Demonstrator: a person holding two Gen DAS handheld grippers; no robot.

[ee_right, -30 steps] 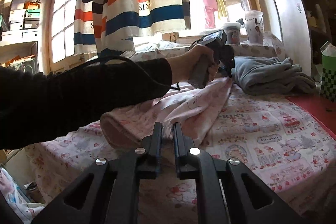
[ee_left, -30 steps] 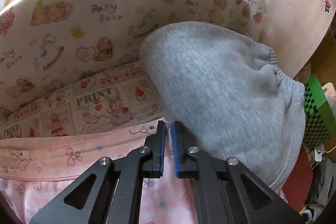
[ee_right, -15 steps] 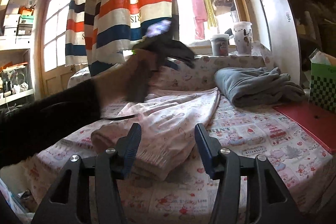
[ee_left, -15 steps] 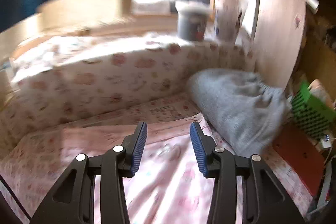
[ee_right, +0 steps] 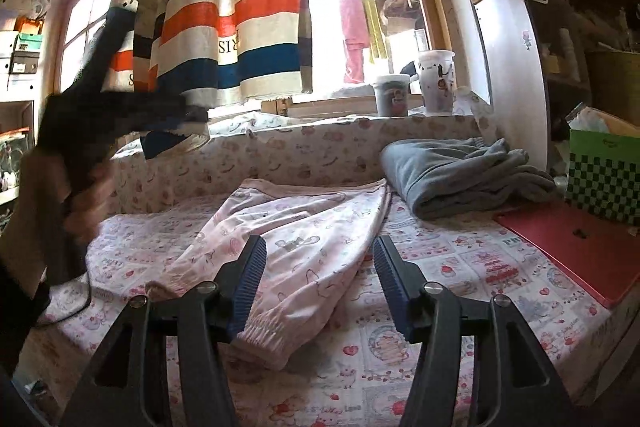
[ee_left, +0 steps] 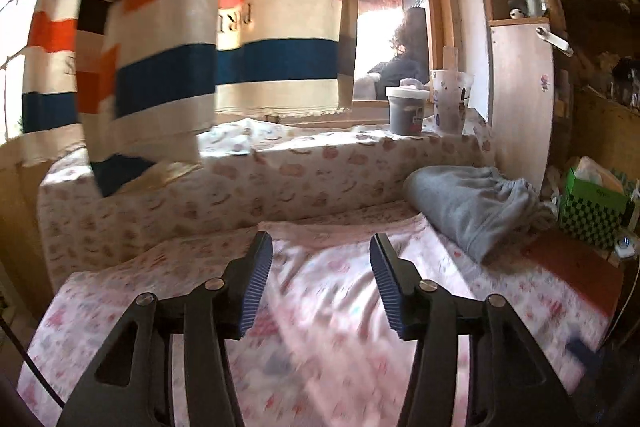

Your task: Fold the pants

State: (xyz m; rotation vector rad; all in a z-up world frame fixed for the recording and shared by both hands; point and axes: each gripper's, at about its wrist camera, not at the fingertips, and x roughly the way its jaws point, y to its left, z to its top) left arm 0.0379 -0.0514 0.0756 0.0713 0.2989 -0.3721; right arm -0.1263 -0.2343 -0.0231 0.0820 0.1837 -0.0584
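So the pink pants (ee_right: pixel 296 243) are lying folded over on the surface (ee_right: pixel 460 267), which has a printed cartoon cloth on it, with the cuffed leg ends nearest the right camera and the waistband end back toward the padded wall. In the left wrist view the same pants (ee_left: pixel 344 291) are a blurry pink sheet under the fingers, so you can't make out the fold or the cuffs there at all; the right view is the one that shows the shape.

Both tools are released. The left tool (ee_left: pixel 320 283) has just been spreading its jaws and nothing sits between the blue pads, it just hangs above the pink fabric. Same for the right tool (ee_right: pixel 318 285): jaws have just been widening, the pants lie below and beyond the gap, not pinched.

Only the right view catches the other hand: the person's left hand (ee_right: pixel 80 195) and the black body of its tool show up smeared at the left edge, raised over the surface.

A folded grey garment (ee_right: pixel 464 175) sits just beside the pants on the right, touching the waistband corner. The right view also shows a red laptop (ee_right: pixel 576 247) and a green checkered box (ee_right: pixel 604 175) clearly. A striped curtain (ee_left: pixel 224 27) and two tubs (ee_left: pixel 408 111) on the sill show in both.
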